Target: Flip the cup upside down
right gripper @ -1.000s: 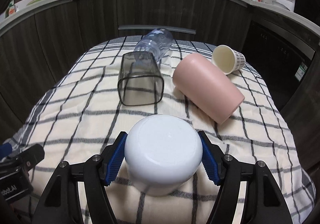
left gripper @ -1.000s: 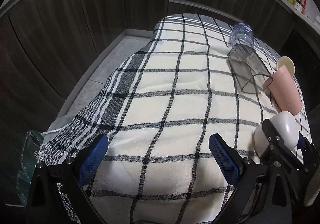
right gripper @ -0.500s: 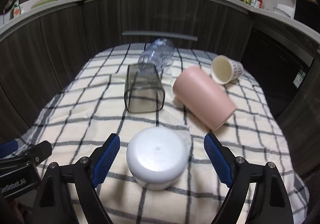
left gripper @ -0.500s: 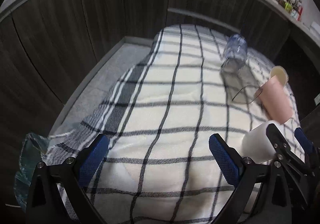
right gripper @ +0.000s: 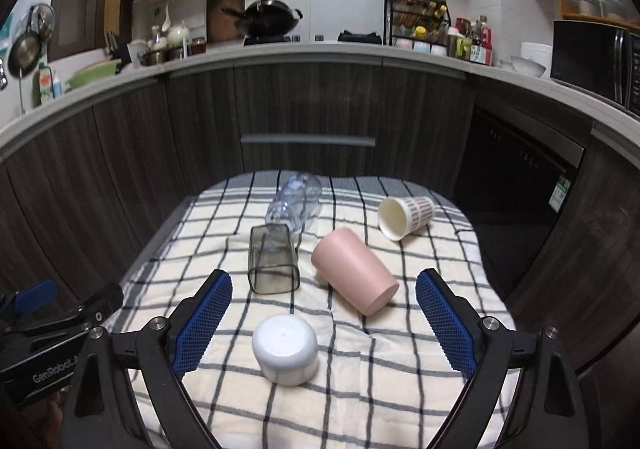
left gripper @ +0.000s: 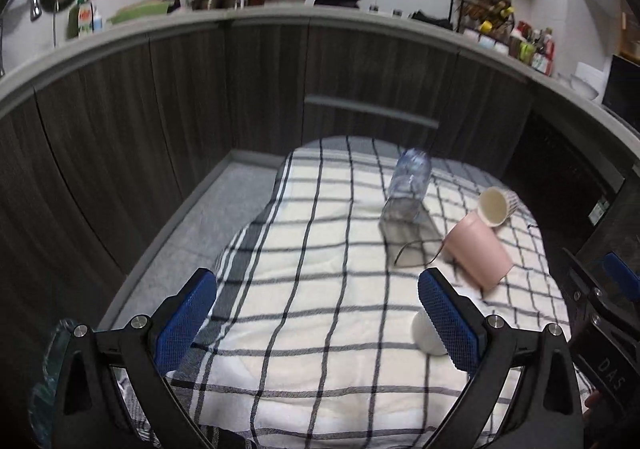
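A white cup (right gripper: 285,349) stands upside down on the checked cloth (right gripper: 400,369), base up. In the left wrist view the cup (left gripper: 426,333) is partly hidden behind my left gripper's right finger. My right gripper (right gripper: 323,323) is open and empty, raised above and behind the cup, its blue pads (right gripper: 204,323) wide apart. My left gripper (left gripper: 318,323) is open and empty, held over the left half of the cloth (left gripper: 312,289).
A pink cup (right gripper: 354,275), a smoky square cup (right gripper: 273,265), a clear plastic bottle (right gripper: 295,201) and a cream patterned cup (right gripper: 406,215) lie on their sides further back. Dark cabinet fronts (right gripper: 308,117) ring the table. The floor (left gripper: 188,233) lies left of it.
My right gripper opened, let go of the white cup standing base up on the cloth, and pulled back and up. My left gripper also lifted and drew back.
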The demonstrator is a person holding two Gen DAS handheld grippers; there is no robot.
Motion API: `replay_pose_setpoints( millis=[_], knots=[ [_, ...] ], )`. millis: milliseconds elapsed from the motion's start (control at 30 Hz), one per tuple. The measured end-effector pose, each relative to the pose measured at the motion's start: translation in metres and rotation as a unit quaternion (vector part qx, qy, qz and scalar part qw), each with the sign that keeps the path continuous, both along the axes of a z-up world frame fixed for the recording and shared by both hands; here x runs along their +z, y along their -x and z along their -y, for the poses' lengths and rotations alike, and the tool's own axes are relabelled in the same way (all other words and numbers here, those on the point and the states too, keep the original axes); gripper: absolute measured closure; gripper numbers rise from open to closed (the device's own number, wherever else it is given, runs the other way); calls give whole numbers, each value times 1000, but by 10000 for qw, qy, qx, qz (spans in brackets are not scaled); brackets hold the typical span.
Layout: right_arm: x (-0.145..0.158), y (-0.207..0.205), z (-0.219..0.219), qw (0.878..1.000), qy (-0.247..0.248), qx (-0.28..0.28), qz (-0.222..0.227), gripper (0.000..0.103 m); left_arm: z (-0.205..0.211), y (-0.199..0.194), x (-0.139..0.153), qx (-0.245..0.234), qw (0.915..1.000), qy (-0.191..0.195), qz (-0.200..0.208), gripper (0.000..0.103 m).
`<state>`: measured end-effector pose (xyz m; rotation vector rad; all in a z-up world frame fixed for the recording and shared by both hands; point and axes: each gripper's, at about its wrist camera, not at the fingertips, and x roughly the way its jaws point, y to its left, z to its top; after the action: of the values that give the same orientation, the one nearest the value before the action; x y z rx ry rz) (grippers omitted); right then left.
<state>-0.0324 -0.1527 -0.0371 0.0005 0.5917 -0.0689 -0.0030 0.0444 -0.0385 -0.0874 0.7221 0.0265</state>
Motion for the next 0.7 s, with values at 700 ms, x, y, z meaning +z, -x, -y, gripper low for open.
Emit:
replay_pose_setpoints(
  millis=[700],
  knots=[
    [54, 64, 28, 9993, -145, -144, 320, 4, 28, 59, 58, -155, 9955, -474, 803, 0]
  ],
)
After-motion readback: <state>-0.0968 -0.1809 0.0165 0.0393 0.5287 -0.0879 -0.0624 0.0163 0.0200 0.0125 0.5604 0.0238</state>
